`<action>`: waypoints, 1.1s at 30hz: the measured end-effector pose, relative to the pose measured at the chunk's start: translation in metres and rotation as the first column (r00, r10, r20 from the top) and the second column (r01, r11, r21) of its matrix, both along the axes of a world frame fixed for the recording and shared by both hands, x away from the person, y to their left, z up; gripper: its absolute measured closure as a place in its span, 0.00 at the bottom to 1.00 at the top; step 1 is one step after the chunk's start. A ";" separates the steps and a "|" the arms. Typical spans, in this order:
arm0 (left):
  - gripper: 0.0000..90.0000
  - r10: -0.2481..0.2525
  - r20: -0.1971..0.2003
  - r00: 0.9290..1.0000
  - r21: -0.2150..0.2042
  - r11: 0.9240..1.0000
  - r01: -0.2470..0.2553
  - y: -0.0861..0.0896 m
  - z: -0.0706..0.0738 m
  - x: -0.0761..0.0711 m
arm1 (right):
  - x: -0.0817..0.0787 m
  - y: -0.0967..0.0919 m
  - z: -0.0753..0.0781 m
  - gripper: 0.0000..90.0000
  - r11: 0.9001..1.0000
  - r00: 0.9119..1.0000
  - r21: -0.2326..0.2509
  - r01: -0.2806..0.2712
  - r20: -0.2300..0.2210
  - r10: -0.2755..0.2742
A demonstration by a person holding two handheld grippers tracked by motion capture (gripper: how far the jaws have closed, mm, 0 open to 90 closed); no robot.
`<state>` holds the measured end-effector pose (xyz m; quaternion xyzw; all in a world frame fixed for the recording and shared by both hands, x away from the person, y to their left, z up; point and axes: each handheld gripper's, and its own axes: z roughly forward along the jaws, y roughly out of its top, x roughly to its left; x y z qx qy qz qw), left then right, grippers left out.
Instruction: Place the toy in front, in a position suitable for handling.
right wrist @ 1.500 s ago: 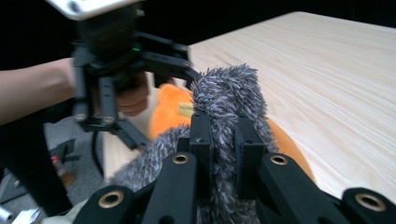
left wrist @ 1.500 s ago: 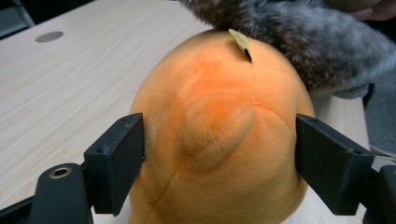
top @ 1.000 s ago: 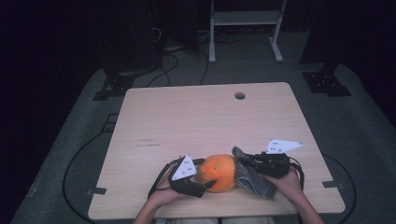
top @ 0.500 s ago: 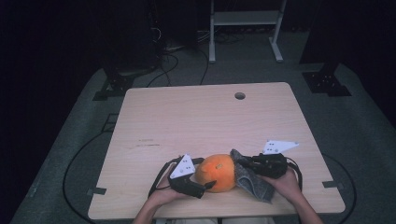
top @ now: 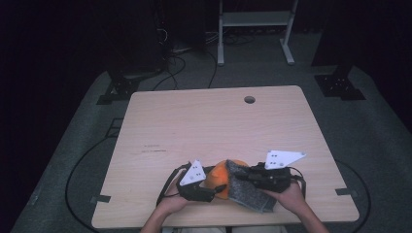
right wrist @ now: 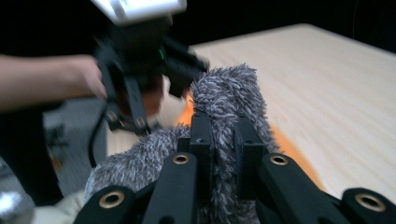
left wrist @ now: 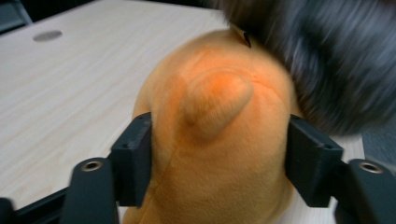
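At the near table edge, the left gripper (top: 217, 188) has just been closing its jaws, which now press both sides of the orange plush toy (left wrist: 215, 135). Beside it, the right gripper (right wrist: 223, 123) pinches the grey fuzzy cloth (top: 245, 191) draped against the toy. Farther off, the wooden table (top: 204, 126) has a small round hole (top: 249, 99).

A wooden table (top: 194, 131) stands before a white metal stand (top: 252, 19).
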<state>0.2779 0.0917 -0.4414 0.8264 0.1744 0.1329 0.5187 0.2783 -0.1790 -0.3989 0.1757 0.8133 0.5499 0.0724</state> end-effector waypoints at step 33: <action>0.23 -0.015 -0.124 0.992 -0.086 0.996 0.004 0.009 0.000 0.009 | 0.017 -0.028 -0.018 0.89 0.989 0.988 -0.053 0.138 -0.064 -0.141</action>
